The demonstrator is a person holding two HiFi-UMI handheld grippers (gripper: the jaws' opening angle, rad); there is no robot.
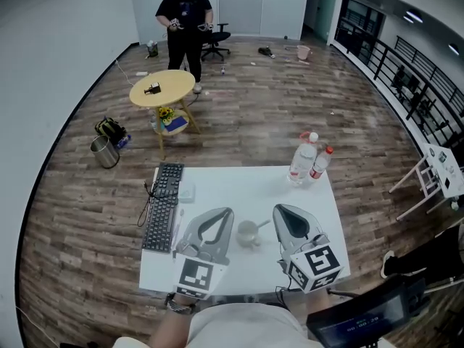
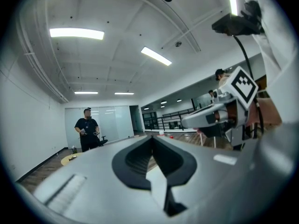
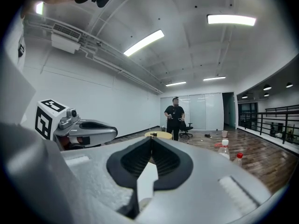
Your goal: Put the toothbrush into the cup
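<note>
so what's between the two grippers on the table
A white cup stands between the left gripper and right gripper, seen in the head view; a thin handle, probably the toothbrush, pokes out of it.

Quick tally: one white worktop (image 1: 232, 188). On it are two black keyboards, a far keyboard (image 1: 169, 180) and a near keyboard (image 1: 160, 225). There are also two bottles, a white-capped bottle (image 1: 303, 159) and a red-capped bottle (image 1: 320, 164), plus one cup (image 1: 248, 233). Two grabbers: left tongs (image 1: 223, 214) and right tongs (image 1: 281, 212). Further out there's one round yellow table (image 1: 163, 89), one person (image 1: 185, 20), one office chair (image 1: 216, 40), one metal bin (image 1: 105, 152) and one pink bucket (image 1: 303, 51).
</note>
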